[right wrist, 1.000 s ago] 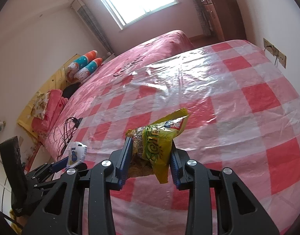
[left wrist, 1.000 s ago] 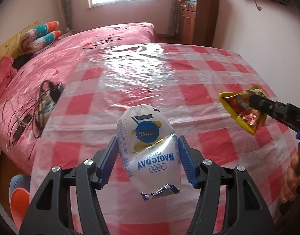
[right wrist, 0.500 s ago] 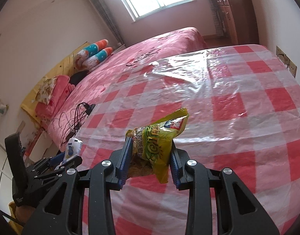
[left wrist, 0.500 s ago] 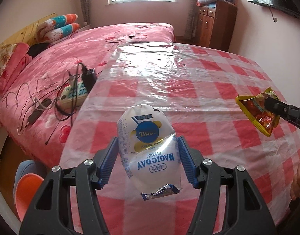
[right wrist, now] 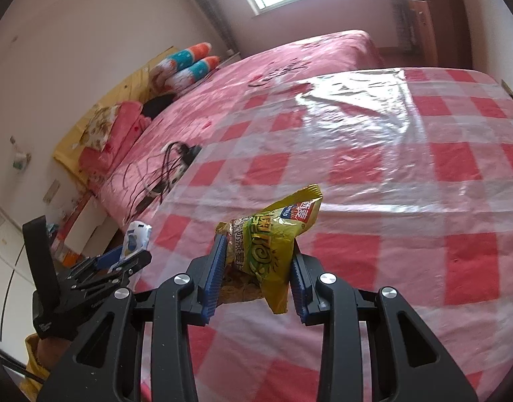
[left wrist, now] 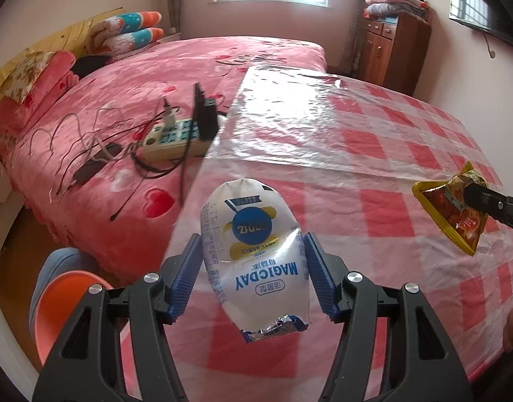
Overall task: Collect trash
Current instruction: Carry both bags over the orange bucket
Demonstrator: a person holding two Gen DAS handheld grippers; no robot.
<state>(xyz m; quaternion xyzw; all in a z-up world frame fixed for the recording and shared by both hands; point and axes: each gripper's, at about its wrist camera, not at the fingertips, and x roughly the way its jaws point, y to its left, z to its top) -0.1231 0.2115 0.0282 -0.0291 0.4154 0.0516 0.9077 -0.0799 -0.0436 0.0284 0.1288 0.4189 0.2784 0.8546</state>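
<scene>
Both views have swung toward the bed, so the orange bin (left wrist: 64, 305) now sits low-left of the left gripper (left wrist: 253, 278) clamping the white wrapper (left wrist: 256, 254), nearer than the right gripper (right wrist: 256, 274) pinching the yellow packet (right wrist: 270, 248).

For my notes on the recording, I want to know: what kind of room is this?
Most likely a home bedroom: a bed with pink bedding and pillows, a wooden cabinet with folded blankets on top, and a table under a red checked cloth beside the bed.
</scene>
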